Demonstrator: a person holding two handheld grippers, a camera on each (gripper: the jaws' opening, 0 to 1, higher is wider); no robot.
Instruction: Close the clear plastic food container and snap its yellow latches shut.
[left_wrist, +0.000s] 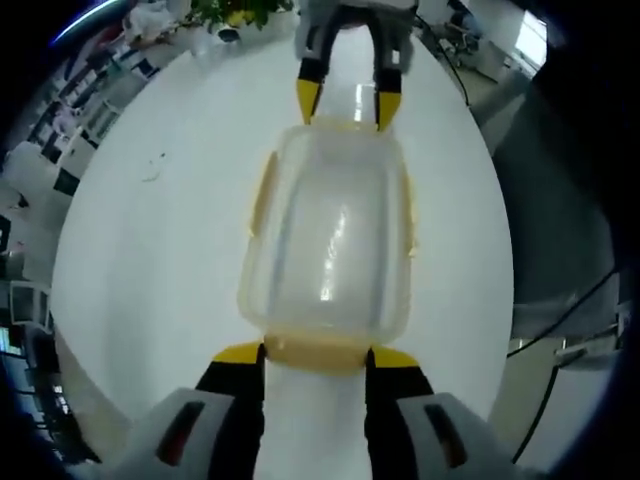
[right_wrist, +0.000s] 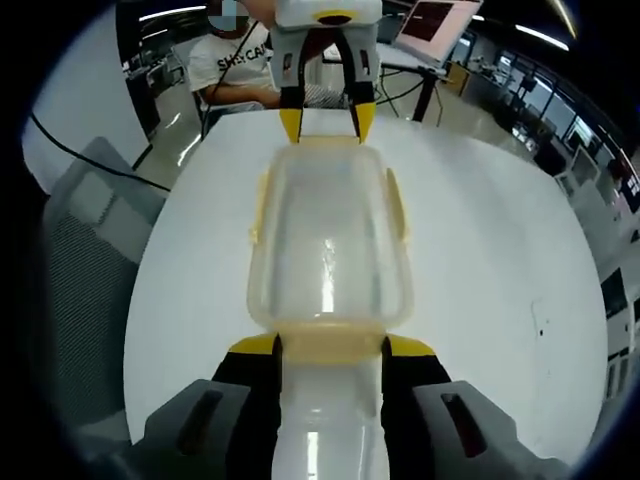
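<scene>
On the white round tabletop (left_wrist: 150, 240), mid-surface: clear plastic food container (left_wrist: 330, 245), lid on, long axis running between the two grippers. Left gripper (left_wrist: 315, 352) at the near short end in the left gripper view, yellow-tipped fingers (left_wrist: 238, 353) spread wide, straddling the yellow end latch (left_wrist: 315, 352), tips at or very near the container's corners; real contact not resolvable. Right gripper (right_wrist: 330, 347) at the opposite short end, same posture, fingers apart on either side of that end's latch (right_wrist: 330, 345); seen from the left gripper view as the far gripper (left_wrist: 348, 108), tips just at the far rim. Neither one clamped on anything. Side latches (left_wrist: 264, 190) look flared outward, so judged not yet snapped; end latches hard to read from these angles. Container empty by the look of it, so light and prone to skating on the smooth tabletop under any sideways push. Thin walls, some flex in the lid, glossy and slippery; latches are stiff hinged flaps needing a firm press toward the wall. Best bet: brace one short end, press latches at the flap's free edge, not at the hinge; avoid squeezing the clear body. Seated person (right_wrist: 235, 65) and laptop (right_wrist: 435, 22) beyond the far edge, well apart from the work.
</scene>
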